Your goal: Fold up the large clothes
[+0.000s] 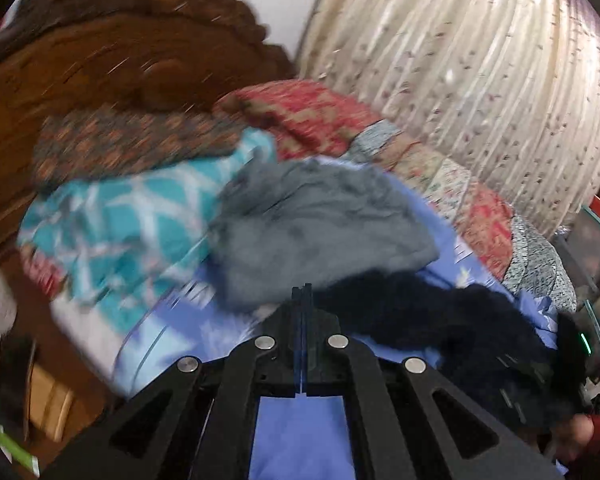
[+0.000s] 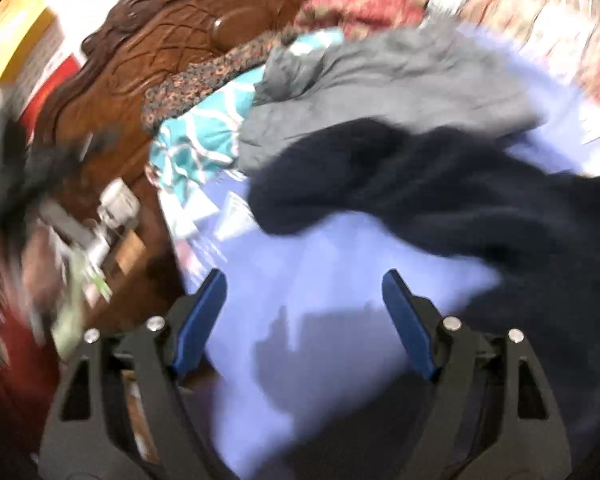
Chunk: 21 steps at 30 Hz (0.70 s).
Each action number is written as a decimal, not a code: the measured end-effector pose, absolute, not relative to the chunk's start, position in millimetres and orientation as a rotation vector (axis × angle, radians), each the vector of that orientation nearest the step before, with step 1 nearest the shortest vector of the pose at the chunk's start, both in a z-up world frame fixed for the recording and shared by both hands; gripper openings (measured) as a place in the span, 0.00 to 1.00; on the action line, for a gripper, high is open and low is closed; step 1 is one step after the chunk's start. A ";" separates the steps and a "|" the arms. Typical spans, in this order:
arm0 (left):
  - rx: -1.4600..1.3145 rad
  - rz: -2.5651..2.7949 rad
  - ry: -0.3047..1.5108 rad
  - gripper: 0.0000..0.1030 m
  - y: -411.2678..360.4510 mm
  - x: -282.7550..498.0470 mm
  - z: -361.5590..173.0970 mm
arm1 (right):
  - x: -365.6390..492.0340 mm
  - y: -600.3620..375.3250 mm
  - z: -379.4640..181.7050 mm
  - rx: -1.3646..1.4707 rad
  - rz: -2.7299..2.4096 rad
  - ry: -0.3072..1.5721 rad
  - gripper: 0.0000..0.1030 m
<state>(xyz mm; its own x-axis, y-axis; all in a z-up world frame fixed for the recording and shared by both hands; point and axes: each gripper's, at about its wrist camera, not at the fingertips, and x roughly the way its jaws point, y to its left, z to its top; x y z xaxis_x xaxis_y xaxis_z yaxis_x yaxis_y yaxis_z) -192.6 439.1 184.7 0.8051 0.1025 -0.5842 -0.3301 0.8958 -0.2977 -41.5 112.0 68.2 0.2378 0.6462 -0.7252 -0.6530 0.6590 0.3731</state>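
A crumpled dark navy garment (image 1: 440, 312) (image 2: 440, 192) lies on a bed with a lilac-blue sheet (image 1: 300, 432) (image 2: 320, 256). A crumpled grey garment (image 1: 320, 220) (image 2: 388, 84) lies just beyond it. My left gripper (image 1: 302, 292) is shut with nothing seen between its fingers, hovering over the sheet at the near edge of both garments. My right gripper (image 2: 304, 280) is open and empty above bare sheet, the navy garment just ahead and to its right. Both views are motion-blurred.
A teal and white patterned cloth (image 1: 120, 232) (image 2: 204, 136) and patterned pillows (image 1: 308, 116) lie at the bed's head, against a carved wooden headboard (image 1: 100, 60) (image 2: 160, 52). A cream curtain (image 1: 480, 60) hangs on the right. A cluttered bedside stand (image 2: 112, 232) stands to the left.
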 end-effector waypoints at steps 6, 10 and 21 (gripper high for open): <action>-0.527 0.269 0.657 0.21 478.5 -241.6 135.7 | 42.9 217.1 -7.2 0.292 0.707 1.236 0.74; -0.516 0.285 0.698 0.21 484.9 -248.2 119.8 | 34.7 267.8 13.1 0.237 0.878 1.284 0.09; -0.468 0.151 0.649 0.21 425.7 -191.0 157.4 | 10.1 6.9 255.4 -0.224 0.974 0.847 0.08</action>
